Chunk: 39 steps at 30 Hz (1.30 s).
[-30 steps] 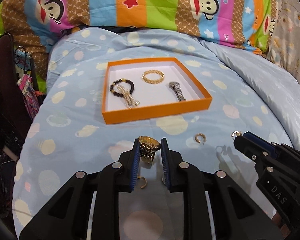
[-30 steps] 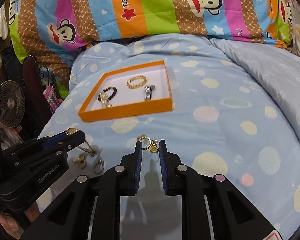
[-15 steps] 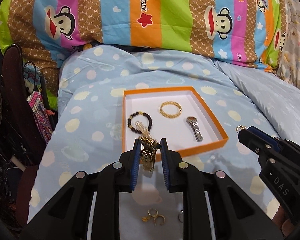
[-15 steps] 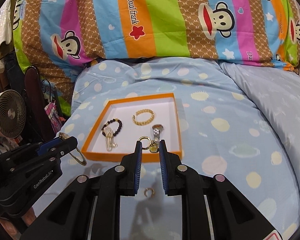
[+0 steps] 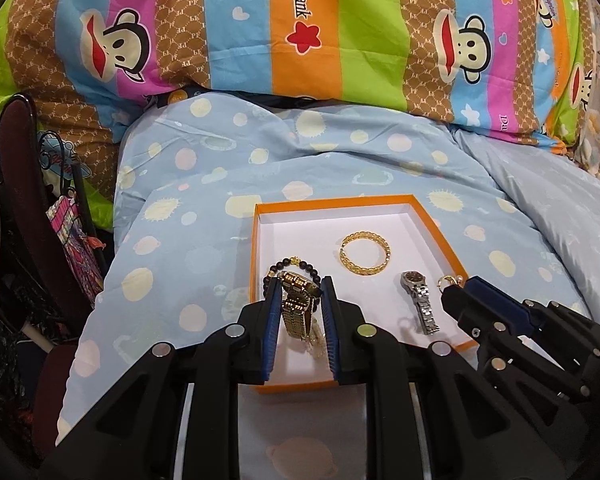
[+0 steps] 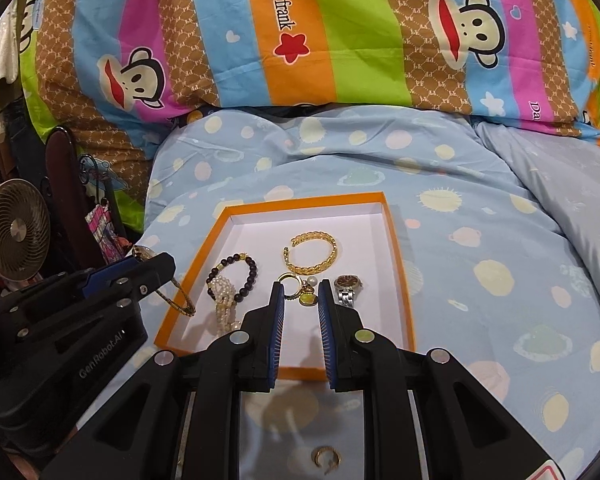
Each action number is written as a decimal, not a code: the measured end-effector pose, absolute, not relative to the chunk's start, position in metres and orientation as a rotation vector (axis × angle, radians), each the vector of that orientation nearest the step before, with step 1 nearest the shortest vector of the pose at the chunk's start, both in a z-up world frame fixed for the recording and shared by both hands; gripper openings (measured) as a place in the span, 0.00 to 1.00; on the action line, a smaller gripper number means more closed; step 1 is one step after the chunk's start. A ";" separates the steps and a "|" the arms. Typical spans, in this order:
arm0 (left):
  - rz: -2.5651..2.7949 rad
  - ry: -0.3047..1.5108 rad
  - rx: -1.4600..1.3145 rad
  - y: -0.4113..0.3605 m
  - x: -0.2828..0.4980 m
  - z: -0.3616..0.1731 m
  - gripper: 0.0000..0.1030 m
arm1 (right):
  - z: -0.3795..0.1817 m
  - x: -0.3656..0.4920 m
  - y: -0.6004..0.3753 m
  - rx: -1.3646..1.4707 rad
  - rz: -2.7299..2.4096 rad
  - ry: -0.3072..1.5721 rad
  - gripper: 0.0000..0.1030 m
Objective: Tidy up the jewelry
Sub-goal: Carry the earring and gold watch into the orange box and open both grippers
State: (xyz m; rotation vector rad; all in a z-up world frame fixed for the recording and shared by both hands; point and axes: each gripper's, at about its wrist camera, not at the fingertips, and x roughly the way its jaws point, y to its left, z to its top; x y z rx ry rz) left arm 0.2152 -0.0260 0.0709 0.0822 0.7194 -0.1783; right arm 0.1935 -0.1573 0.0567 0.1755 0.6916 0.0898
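An orange tray (image 5: 444,236) with a white floor lies on the blue spotted bedcover. In it lie a gold bangle (image 5: 365,254), a silver watch (image 5: 419,301) and a dark bead bracelet (image 6: 236,276). My left gripper (image 5: 299,289) is shut on a gold watch (image 5: 296,304) and holds it over the tray's left part. My right gripper (image 6: 301,289) is shut on a gold earring (image 6: 300,290) with a pearl and a yellow drop, held over the tray's near middle. The right gripper also shows in the left wrist view (image 5: 454,286).
A small gold earring (image 6: 326,458) lies on the bedcover (image 6: 480,240) below my right gripper. A striped monkey-print pillow (image 5: 308,32) lies behind the tray. A fan (image 6: 16,232) and a dark chair (image 5: 24,184) stand off the bed's left edge.
Both grippers have lifted their jewelry off the bedcover and carried it forward over the orange tray. The tray now looks nearer and larger in both views.
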 end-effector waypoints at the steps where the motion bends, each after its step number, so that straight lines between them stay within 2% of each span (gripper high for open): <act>1: -0.177 0.725 0.084 -0.027 0.218 0.067 0.18 | 0.054 0.197 -0.157 0.176 0.090 0.695 0.16; 18: -0.149 0.783 0.079 -0.025 0.245 0.033 0.19 | 0.023 0.229 -0.150 0.167 0.105 0.753 0.16; 39: -0.119 0.756 0.038 -0.017 0.243 0.036 0.22 | 0.025 0.222 -0.155 0.181 0.082 0.711 0.18</act>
